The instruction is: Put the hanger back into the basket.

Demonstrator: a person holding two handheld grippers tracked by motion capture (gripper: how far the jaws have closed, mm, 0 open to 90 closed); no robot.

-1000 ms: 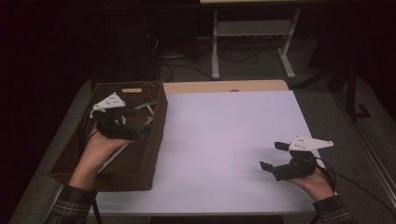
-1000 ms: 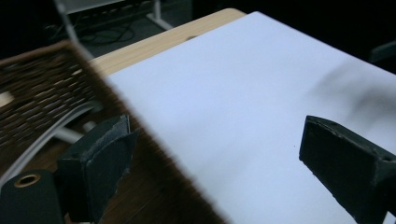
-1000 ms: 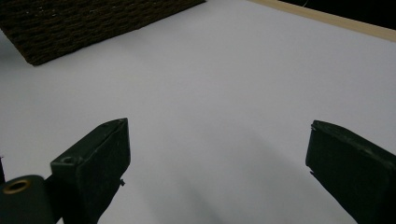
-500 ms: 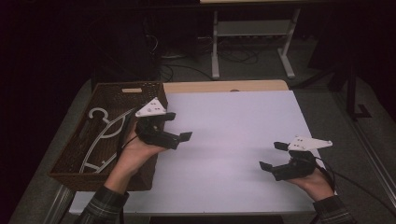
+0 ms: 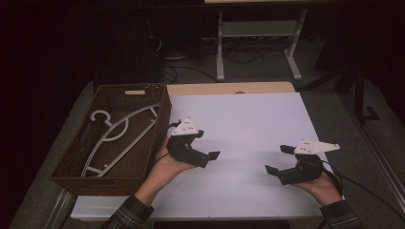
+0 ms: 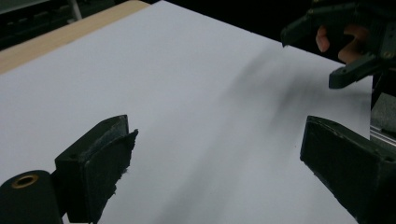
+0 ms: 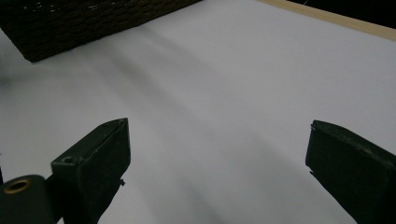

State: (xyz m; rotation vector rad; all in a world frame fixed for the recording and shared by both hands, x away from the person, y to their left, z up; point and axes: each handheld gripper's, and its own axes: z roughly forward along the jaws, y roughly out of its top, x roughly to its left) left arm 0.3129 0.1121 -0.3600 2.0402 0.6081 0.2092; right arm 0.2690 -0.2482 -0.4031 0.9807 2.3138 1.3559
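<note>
A brown wicker basket (image 5: 143, 160) stands at the table's left and holds white clothes hangers (image 5: 111, 136) lying flat. My left gripper (image 5: 208, 144) hovers over the white sheet (image 5: 248, 119) just right of the basket, open, with nothing between its jaws. The left gripper view shows that same gripper (image 6: 219, 154) spread wide above bare sheet, with the other gripper (image 6: 345, 42) at the top right. My right gripper (image 5: 279, 159) rests low near the sheet's front right, also open and empty. Seen along its own jaws, the right gripper (image 7: 217, 158) points toward the basket (image 7: 93, 18).
The white sheet covers most of the wooden table (image 5: 229, 88). Behind the table stand a metal-legged frame (image 5: 258, 43) and cables on the dark floor. A cable (image 5: 363, 188) trails from the right gripper off the table's right side.
My left gripper has left the basket and moved right and toward the front, over the white sheet, holding nothing. The hangers stay in the basket. The right gripper has not moved.
</note>
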